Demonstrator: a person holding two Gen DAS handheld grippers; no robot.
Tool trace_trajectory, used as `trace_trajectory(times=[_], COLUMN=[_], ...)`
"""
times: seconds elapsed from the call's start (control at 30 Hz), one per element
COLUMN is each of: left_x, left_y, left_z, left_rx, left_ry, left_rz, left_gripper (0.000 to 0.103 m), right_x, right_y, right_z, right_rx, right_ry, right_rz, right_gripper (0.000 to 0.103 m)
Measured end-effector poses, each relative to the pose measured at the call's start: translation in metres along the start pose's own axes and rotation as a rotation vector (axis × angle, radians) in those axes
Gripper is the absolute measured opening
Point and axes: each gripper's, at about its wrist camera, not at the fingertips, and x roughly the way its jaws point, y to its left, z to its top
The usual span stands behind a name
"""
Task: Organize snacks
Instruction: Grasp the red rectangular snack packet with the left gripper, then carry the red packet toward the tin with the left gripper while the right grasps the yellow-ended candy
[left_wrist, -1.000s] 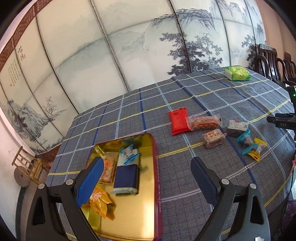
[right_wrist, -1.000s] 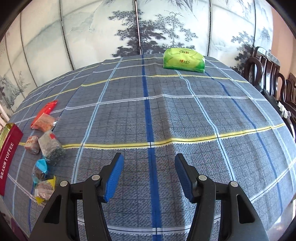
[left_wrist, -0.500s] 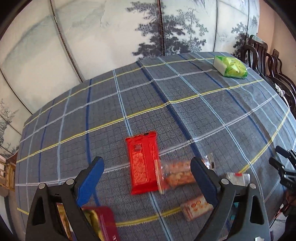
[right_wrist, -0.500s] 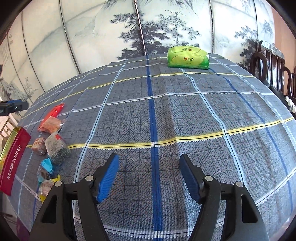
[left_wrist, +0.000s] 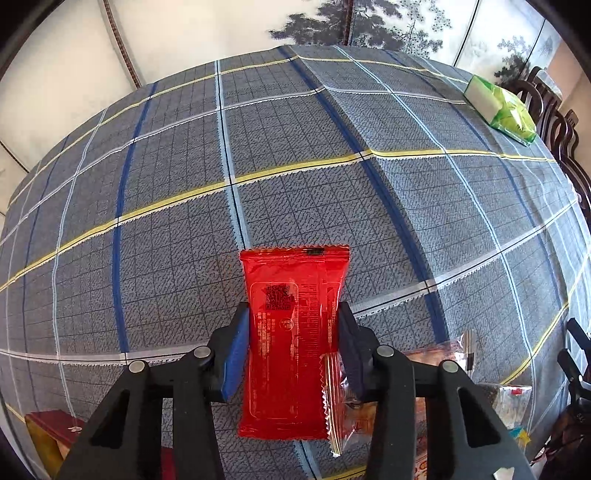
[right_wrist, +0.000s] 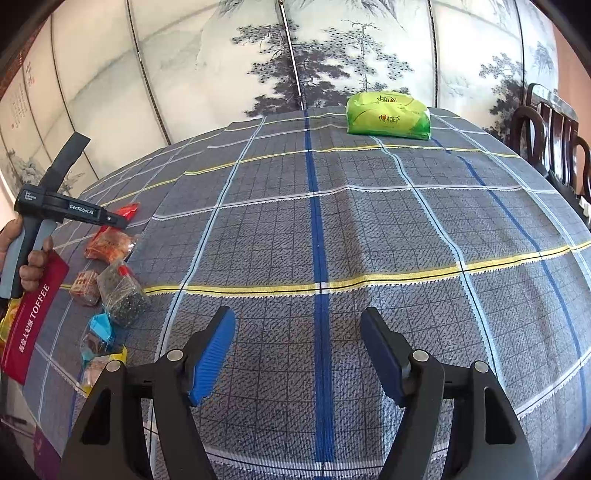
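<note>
Pickup step on the left side: left gripper (left_wrist: 293, 334) has its blue pads pressed against both long edges of the red snack packet (left_wrist: 293, 332), so it is closed on the packet, which lies flat on the checked tablecloth (left_wrist: 332, 184) with its far end sticking out past the fingertips. A clear-wrapped orange snack (left_wrist: 341, 402) overlaps the packet's near right corner, touching it. Right gripper (right_wrist: 297, 352) hangs wide open over bare cloth, holding nothing. From the right wrist view the other loose snacks sit in a cluster at the table's left: a dark seed bag (right_wrist: 123, 291), a small biscuit pack (right_wrist: 85, 286), blue-wrapped pieces (right_wrist: 99, 330). The red toffee tin (right_wrist: 35, 314) is just beside them, its inside mostly out of frame, so contents unclear. A green pack (right_wrist: 388, 114) sits well apart at the far edge. Next move probably calls for lifting the packet clear without dragging the overlapping wrapper, then carrying it left to the tin.
</note>
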Motion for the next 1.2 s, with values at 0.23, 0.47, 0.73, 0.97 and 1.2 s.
trace_trajectory(times=[0.23, 0.47, 0.73, 0.97, 1.2], left_x=[-0.044, -0.118, -0.162, -0.172, -0.178], left_y=[-0.004, -0.003, -0.014, -0.019, -0.014], left_z=[-0.032, -0.078, -0.111, -0.137, -0.152], left_rx=[-0.064, -0.141, -0.128, -0.123, -0.137], left_ry=[-0.094, -0.227, -0.281, -0.276, -0.273], left_rz=[0.037, -0.012, -0.068, -0.106, -0.108], left_gripper=[0.039, 0.039, 0.039, 0.039, 0.039], right_x=[0.0, -0.004, -0.03, -0.019, -0.001], right_y=[-0.001, 0.009, 0.081, 0.13, 0.131], right_z=[0.001, -0.003, -0.029, -0.04, -0.038], right_rx=[0.005, -0.045, -0.167, -0.383, -0.442], right_ry=[-0.001, 0.017, 0.021, 0.058, 0.115], right_rz=[0.005, 0.085, 0.335, 0.314, 0.274], right_gripper=[0.071, 0.072, 0.072, 0.072, 0.048])
